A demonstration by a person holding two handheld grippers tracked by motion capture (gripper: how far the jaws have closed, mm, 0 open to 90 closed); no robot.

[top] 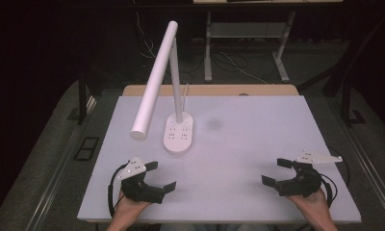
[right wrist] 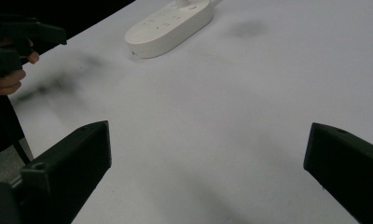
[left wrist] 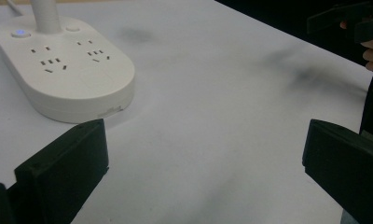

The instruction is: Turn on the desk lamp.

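- We hold the left gripper (top: pixel 157 176) at the near left of the white table (top: pixel 258 144), jaws spread wide with nothing between them.
- Our right gripper (top: pixel 277 172) sits at the near right, jaws likewise released and empty.
- The white desk lamp (top: pixel 177 134) stands upright on its socket base behind the left gripper, near it but apart.
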